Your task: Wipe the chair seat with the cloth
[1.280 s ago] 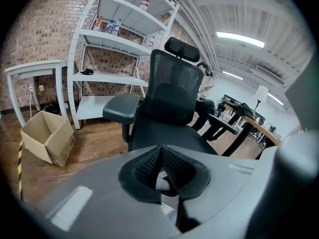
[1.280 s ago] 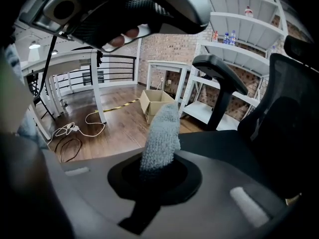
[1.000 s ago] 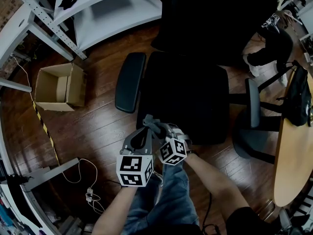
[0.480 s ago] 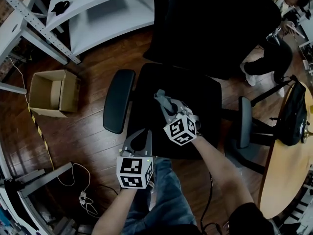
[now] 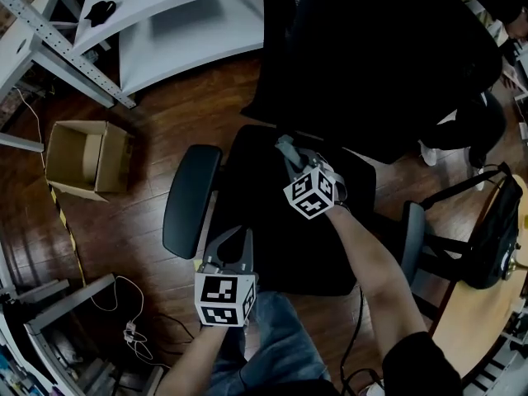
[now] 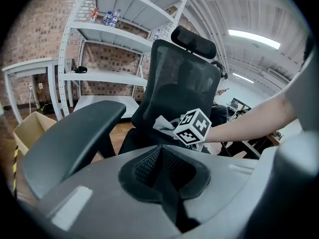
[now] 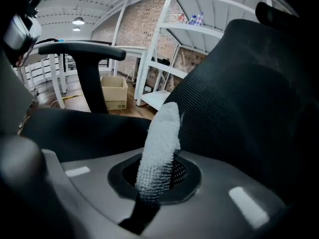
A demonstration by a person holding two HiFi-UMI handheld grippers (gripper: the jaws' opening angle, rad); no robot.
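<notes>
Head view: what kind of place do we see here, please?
Probably an office or a workshop-like studio. A black mesh office chair stands on a wooden floor, white metal shelving lines a brick wall, and an open cardboard box sits beside it.

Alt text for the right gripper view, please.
The right tool is shut on a pale cloth that stands up between its jaws. A black chair's mesh backrest fills the right, its seat the lower left; a cardboard box and white shelves stand behind.
</notes>
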